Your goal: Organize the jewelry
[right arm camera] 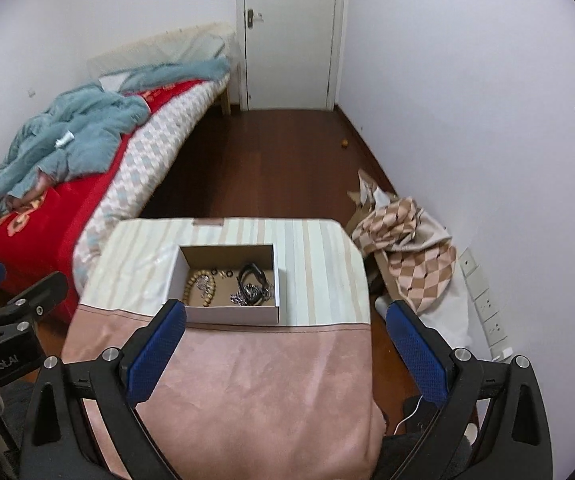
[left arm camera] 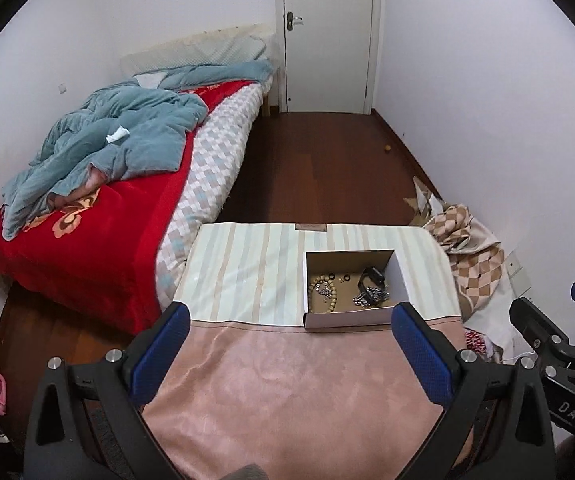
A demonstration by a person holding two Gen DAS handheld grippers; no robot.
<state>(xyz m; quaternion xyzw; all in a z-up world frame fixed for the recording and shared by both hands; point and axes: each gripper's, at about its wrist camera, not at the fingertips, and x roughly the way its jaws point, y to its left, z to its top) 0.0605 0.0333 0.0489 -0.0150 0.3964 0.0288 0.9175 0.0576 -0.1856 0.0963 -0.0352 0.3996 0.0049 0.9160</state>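
A small open cardboard box (left arm camera: 401,276) (right arm camera: 231,314) sits on the striped far half of a cloth-covered table (left arm camera: 247,264) (right arm camera: 319,264). Inside lie a wooden bead bracelet (left arm camera: 329,294) (right arm camera: 193,286), small dark rings (left arm camera: 339,278) (right arm camera: 221,272), a black watch (left arm camera: 371,276) (right arm camera: 253,270) and a silver chain (left arm camera: 367,298) (right arm camera: 247,296). My left gripper (left arm camera: 291,322) hovers open over the pink near half, just short of the box. My right gripper (right arm camera: 285,318) is open too, its left finger at the box's near left corner. Both hold nothing.
A bed (left arm camera: 87,240) with a red blanket and a teal quilt (left arm camera: 119,136) flanks the table's left. Checkered cloth (left arm camera: 471,256) (right arm camera: 411,248) is heaped on the floor at the right by the wall. Dark wooden floor (left arm camera: 319,160) runs to a shut white door (left arm camera: 327,32).
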